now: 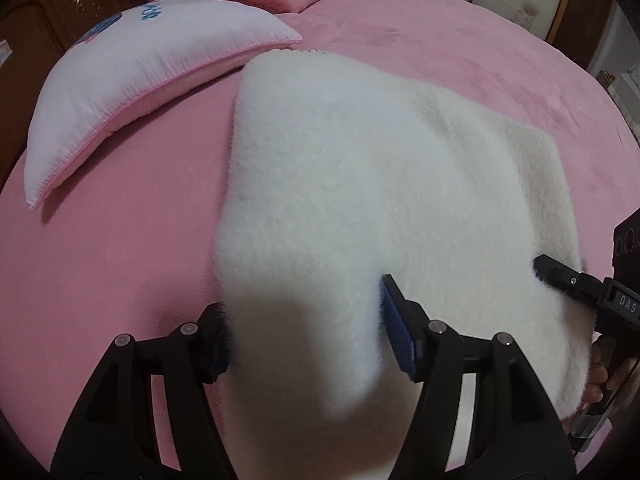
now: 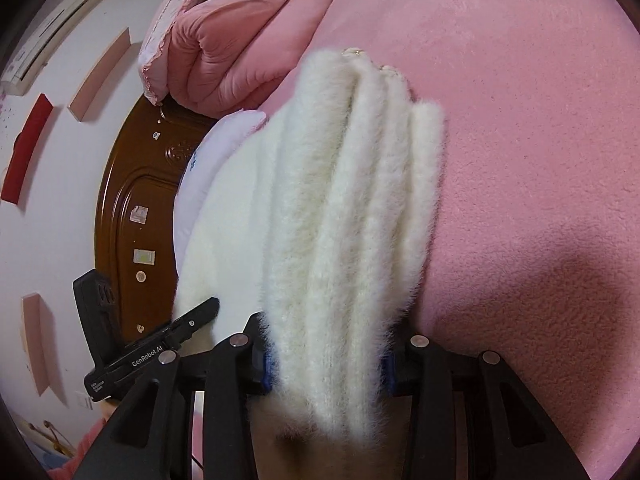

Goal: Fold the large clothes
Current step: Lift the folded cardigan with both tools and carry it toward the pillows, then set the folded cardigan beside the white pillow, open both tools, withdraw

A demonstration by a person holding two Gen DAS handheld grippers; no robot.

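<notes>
A white fluffy garment (image 1: 360,180) lies folded on the pink bed (image 1: 120,260). My left gripper (image 1: 306,320) points down at its near edge, and a lobe of the fabric sits between the jaws. Fuzz hides the left pad, while the right pad (image 1: 398,332) shows its blue face bare, so this gripper stands open. In the right wrist view my right gripper (image 2: 328,364) is shut on several stacked folds of the garment (image 2: 340,200), fur bulging past both pads. One finger of the right gripper (image 1: 560,278) rests on the garment's right edge.
A white and pink pillow (image 1: 132,80) lies at the left beside the garment. A bunched pink duvet (image 2: 240,52) sits at the head of the bed, against a dark wooden headboard (image 2: 136,200). Pink sheet (image 2: 520,160) spreads to the right.
</notes>
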